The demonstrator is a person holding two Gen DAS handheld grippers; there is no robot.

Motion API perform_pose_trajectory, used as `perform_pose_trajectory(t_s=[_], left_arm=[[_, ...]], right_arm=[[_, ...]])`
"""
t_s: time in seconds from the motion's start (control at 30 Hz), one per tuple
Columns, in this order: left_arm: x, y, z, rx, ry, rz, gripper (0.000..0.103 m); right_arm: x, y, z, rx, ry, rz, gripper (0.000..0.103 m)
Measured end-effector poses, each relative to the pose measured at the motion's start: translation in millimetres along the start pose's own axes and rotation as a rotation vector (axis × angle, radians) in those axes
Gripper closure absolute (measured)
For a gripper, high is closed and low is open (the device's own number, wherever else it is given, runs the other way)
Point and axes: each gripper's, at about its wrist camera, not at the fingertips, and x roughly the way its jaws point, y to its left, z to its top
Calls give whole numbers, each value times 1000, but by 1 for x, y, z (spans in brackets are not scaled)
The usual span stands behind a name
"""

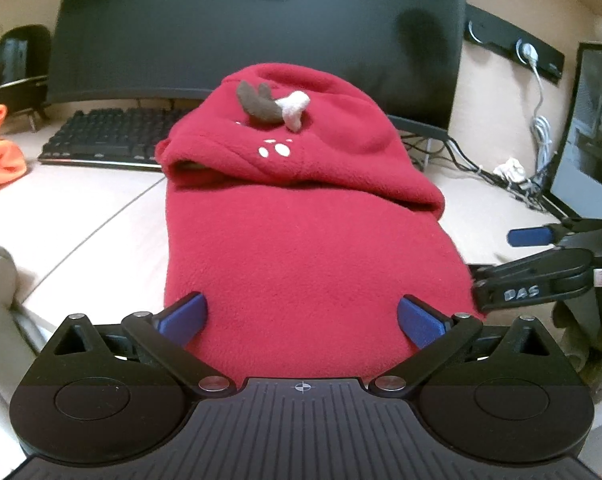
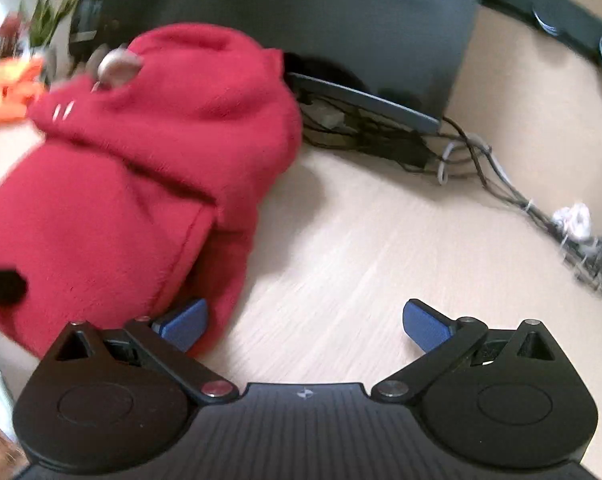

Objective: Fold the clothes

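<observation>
A small red fleece hoodie (image 1: 301,240) lies folded on the pale desk, its hood toward the monitor, with a brown and white antler (image 1: 273,106) and white dots on the hood. My left gripper (image 1: 301,316) stands open at the garment's near edge, its blue pads on either side of the fleece. In the right wrist view the same red hoodie (image 2: 133,184) fills the left half. My right gripper (image 2: 305,320) is open over bare desk beside the hoodie's right edge, its left pad (image 2: 185,324) touching the fleece. The right gripper (image 1: 541,264) also shows at the right of the left wrist view.
A large dark monitor (image 1: 261,28) and black keyboard (image 1: 109,140) stand behind the hoodie. An orange cloth (image 1: 1,148) lies at far left. Tangled cables (image 2: 481,164) and a crumpled white scrap (image 2: 573,220) sit at right rear, near a second screen (image 1: 589,132).
</observation>
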Motion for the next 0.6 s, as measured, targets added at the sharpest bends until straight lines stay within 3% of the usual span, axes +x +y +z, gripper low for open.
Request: perform_pose_trajectory(t_s=[0.1,0.27,0.4,0.6], left_arm=[[-26,-2,-2,-46,-74,46,0],[-77,-24,-23,35,-119,105,0],[-93,-44,-59,70,-88,169,0],[-98,-57,-69,99,-55,166,0]], right_arm=[[-30,-12,-4,20,-104,56,0],[-85,-30,-26,63,-158,203,0],[-107,-26,-59,62,-151,214,0],[-117,-15,-90,59,-123,220,0]])
